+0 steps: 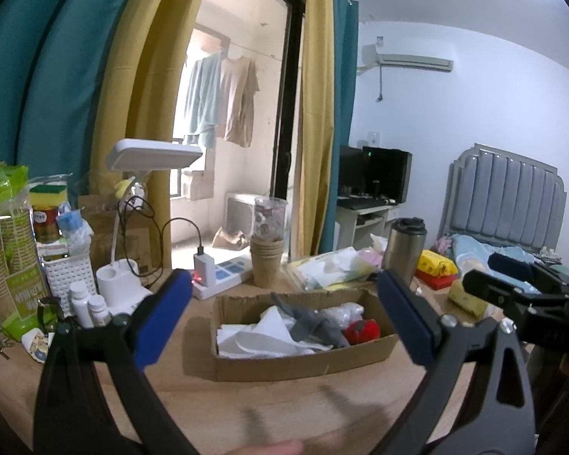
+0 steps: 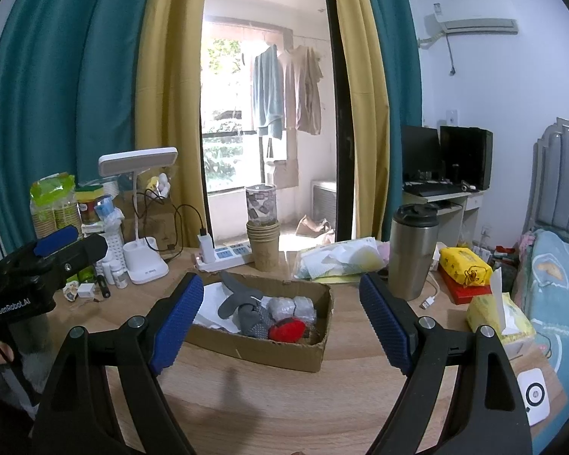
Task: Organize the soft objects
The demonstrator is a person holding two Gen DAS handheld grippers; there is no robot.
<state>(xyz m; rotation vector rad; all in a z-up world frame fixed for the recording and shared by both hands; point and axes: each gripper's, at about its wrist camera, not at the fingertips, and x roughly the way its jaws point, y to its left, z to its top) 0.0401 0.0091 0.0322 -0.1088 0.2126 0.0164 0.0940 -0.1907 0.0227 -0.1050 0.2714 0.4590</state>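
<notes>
Left claw (image 1: 284, 318) wide, nothing between pads; right claw (image 2: 280, 322) likewise wide and empty. Both hover over bare wooden desk (image 2: 269, 398), aimed at cardboard box (image 2: 269, 350) near desk centre. Box holds grey plush (image 2: 246, 313), red plush (image 2: 286, 330), white cloth (image 1: 261, 335). Behind box: paper cups (image 2: 263, 246), power strip (image 2: 227, 256), white lamp (image 2: 138, 161) at left, steel tumbler (image 2: 411, 254) at right. Yellow tissue pack (image 2: 499, 316) on desk's right edge. Room: teal and yellow curtains (image 2: 95, 87), balcony door with laundry hanging, bed (image 2: 557, 284) at right, air conditioner on wall
</notes>
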